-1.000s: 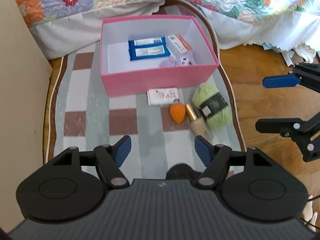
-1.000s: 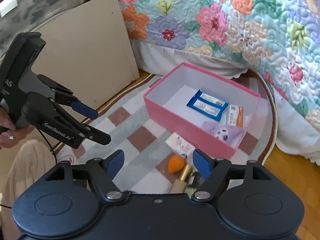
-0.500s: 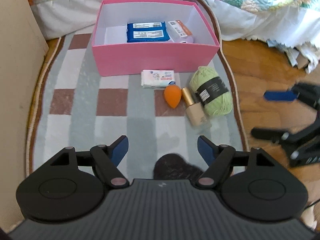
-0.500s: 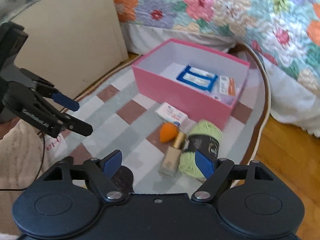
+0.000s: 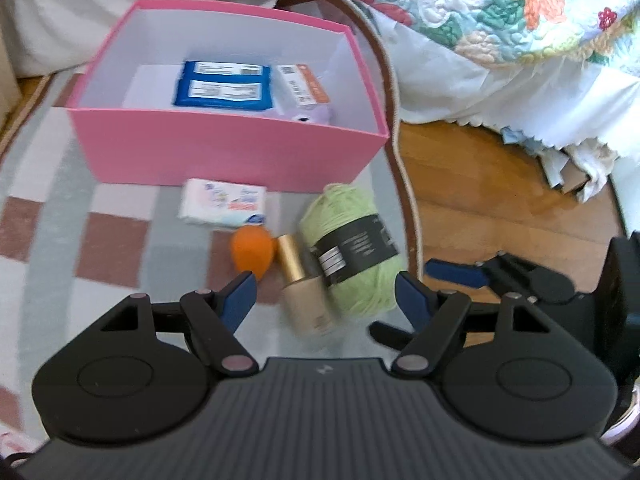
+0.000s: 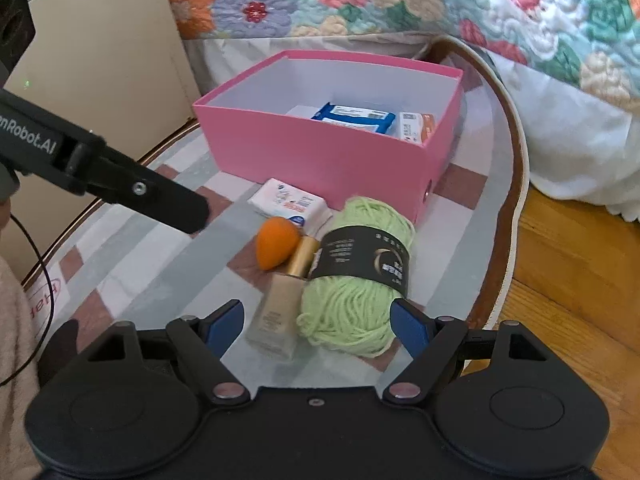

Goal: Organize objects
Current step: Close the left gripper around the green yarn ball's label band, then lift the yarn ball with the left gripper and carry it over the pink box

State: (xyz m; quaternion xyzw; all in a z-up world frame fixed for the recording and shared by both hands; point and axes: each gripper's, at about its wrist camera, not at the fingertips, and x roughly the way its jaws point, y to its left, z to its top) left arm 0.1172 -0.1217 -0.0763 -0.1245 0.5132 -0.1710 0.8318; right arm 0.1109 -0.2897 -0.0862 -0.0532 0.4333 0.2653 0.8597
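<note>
A pink box [image 5: 224, 152] [image 6: 320, 156] stands on the rug and holds blue packets [image 5: 224, 86], a white-orange carton [image 5: 302, 86] and a purple toy [image 5: 316, 116]. In front of it lie a white tissue pack [image 5: 222, 204] [image 6: 286, 202], an orange sponge [image 5: 252, 252] [image 6: 276, 248], a gold-capped foundation bottle [image 5: 306, 296] [image 6: 286, 304] and a green yarn ball [image 5: 352, 248] [image 6: 360, 272]. My left gripper [image 5: 326, 298] is open and empty just before the bottle and yarn. My right gripper [image 6: 316, 322] is open and empty, close to the yarn and bottle.
A striped rug [image 5: 120, 248] covers a wooden floor [image 5: 500, 184]. A bed with a floral quilt [image 6: 440, 4] lies behind the box. A beige panel [image 6: 100, 40] stands at the left. The other gripper shows in each view [image 5: 520, 276] [image 6: 100, 168].
Both grippers have moved forward and down toward the objects in front of the box. The yarn and bottle now lie close to the fingertips. Both stay open.
</note>
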